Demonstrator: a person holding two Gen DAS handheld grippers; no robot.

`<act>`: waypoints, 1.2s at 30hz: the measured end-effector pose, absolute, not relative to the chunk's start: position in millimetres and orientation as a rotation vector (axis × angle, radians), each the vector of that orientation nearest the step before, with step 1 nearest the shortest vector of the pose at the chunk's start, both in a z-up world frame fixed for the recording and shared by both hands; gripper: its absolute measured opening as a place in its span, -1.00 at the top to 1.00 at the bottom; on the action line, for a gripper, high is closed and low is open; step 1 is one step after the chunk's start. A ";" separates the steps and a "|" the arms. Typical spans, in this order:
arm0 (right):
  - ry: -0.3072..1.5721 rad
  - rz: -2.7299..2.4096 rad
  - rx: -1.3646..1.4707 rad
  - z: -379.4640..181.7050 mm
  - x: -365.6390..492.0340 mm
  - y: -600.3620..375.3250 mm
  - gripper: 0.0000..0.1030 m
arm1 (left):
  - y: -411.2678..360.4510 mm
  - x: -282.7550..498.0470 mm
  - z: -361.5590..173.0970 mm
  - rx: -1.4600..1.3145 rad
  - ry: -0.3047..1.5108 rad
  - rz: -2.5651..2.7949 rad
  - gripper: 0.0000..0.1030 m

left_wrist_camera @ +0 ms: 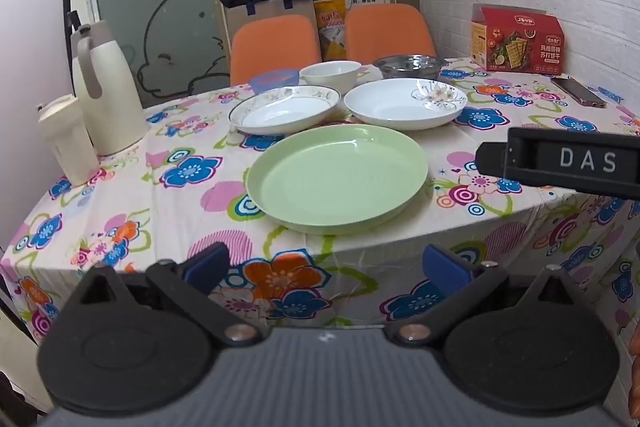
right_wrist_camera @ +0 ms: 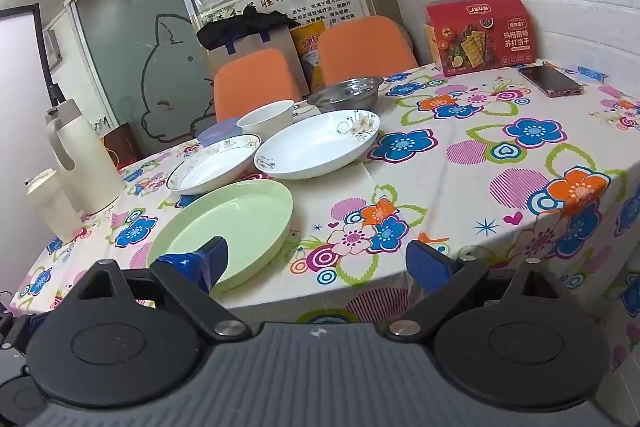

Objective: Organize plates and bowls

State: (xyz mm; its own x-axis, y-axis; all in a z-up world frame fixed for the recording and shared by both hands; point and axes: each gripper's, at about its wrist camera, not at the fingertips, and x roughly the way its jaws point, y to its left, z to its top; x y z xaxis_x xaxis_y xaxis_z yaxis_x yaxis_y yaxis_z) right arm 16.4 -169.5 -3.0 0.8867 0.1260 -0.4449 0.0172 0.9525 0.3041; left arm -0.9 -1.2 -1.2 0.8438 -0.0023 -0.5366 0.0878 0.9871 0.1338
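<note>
A pale green plate lies nearest the table's front edge. Behind it sit two white plates: a gold-rimmed one on the left and a flower-painted one on the right. Further back stand a white bowl, a steel bowl and a blue lidded container. My left gripper hangs open in front of the table edge, empty. My right gripper is open too, its left finger over the green plate's near rim.
A cream thermos jug and small cream bottle stand at the left. A red cracker box and a phone lie at the back right. Two orange chairs stand behind the flowered tablecloth.
</note>
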 end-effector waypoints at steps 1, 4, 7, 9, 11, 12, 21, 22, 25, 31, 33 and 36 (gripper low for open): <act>0.479 0.058 0.308 -2.9 16.4 -169.5 -0.62 | -1.2 -1.0 -1.2 0.156 0.565 -0.048 -0.99; 0.480 0.059 0.307 -3.5 17.1 -168.6 -0.62 | -1.2 -0.9 -1.2 0.155 0.565 -0.048 -0.99; 0.478 0.058 0.306 -3.0 16.2 -168.2 -0.62 | -1.1 -0.8 -1.1 0.156 0.566 -0.047 -0.99; 0.478 0.058 0.307 -3.0 16.3 -168.1 -0.62 | -1.2 -0.8 -1.1 0.155 0.566 -0.048 -0.99; 0.479 0.058 0.307 -2.9 16.2 -168.1 -0.62 | -1.2 -0.8 -1.2 0.156 0.566 -0.047 -0.99; 0.479 0.057 0.307 -2.9 16.3 -168.0 -0.62 | -1.2 -0.7 -1.1 0.155 0.566 -0.047 -0.99; 0.478 0.060 0.302 -3.2 15.9 -165.9 -0.62 | -0.1 -1.1 -2.3 0.154 0.569 -0.047 -0.99; 0.478 0.060 0.303 -3.2 16.0 -166.3 -0.62 | 0.0 -1.3 -2.4 0.154 0.569 -0.048 -0.99; 0.479 0.059 0.304 -3.2 16.3 -166.6 -0.62 | 0.0 -1.6 -2.6 0.153 0.568 -0.047 -0.99; 0.480 0.062 0.301 -3.9 16.5 -165.1 -0.62 | 0.8 -1.3 -4.1 0.153 0.570 -0.047 -0.99; 0.480 0.064 0.298 -3.9 16.3 -163.9 -0.62 | 1.2 -0.8 -4.0 0.151 0.573 -0.047 -0.99; 0.481 0.064 0.299 -4.0 16.3 -163.7 -0.62 | 1.3 -1.1 -4.4 0.152 0.572 -0.046 -0.99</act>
